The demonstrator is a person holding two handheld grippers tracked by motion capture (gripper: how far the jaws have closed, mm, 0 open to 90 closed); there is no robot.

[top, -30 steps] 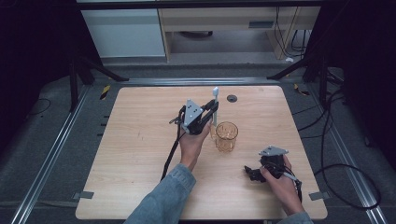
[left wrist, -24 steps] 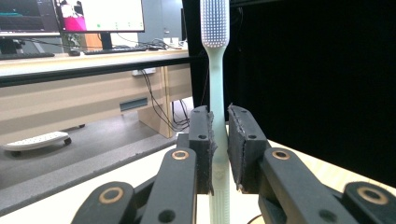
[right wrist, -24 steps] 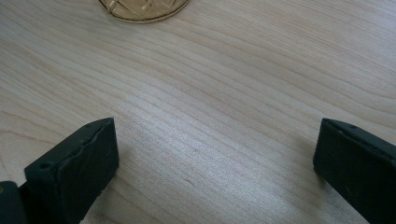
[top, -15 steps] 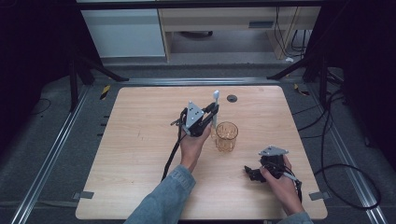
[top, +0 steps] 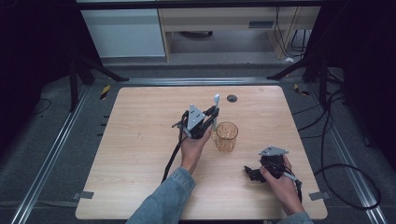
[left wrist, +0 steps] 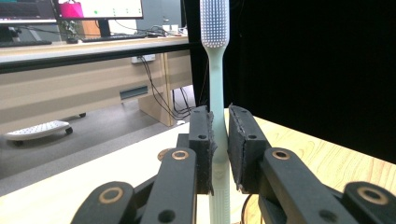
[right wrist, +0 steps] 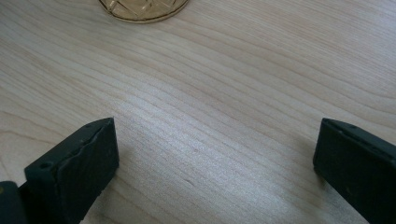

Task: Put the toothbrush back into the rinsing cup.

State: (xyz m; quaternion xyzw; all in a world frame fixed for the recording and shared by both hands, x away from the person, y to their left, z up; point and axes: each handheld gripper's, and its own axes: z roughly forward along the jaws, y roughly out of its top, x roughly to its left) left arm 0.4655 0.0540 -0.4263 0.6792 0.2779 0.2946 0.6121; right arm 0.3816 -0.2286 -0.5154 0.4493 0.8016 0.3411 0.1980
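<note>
A pale toothbrush (left wrist: 218, 93) stands upright between the pads of my left gripper (left wrist: 219, 140), which is shut on its handle; the bristled head points up. In the high view the left gripper (top: 211, 116) holds the toothbrush (top: 215, 105) above the table, just left of an amber glass cup (top: 226, 136). My right gripper (top: 250, 173) rests low on the wooden table (top: 140, 140) near the front right. Its jaws stand wide open in the right gripper view (right wrist: 215, 158) with bare wood between them, and the cup's base (right wrist: 142, 10) lies ahead.
A small dark round hole cover (top: 232, 98) sits near the table's far edge. Black cables (top: 336, 158) lie on the floor to the right. Metal rails (top: 51, 154) run along the table's left side. A desk with monitors (left wrist: 93, 9) stands beyond.
The left gripper with the toothbrush has shifted slightly. The right gripper has stayed where it was.
</note>
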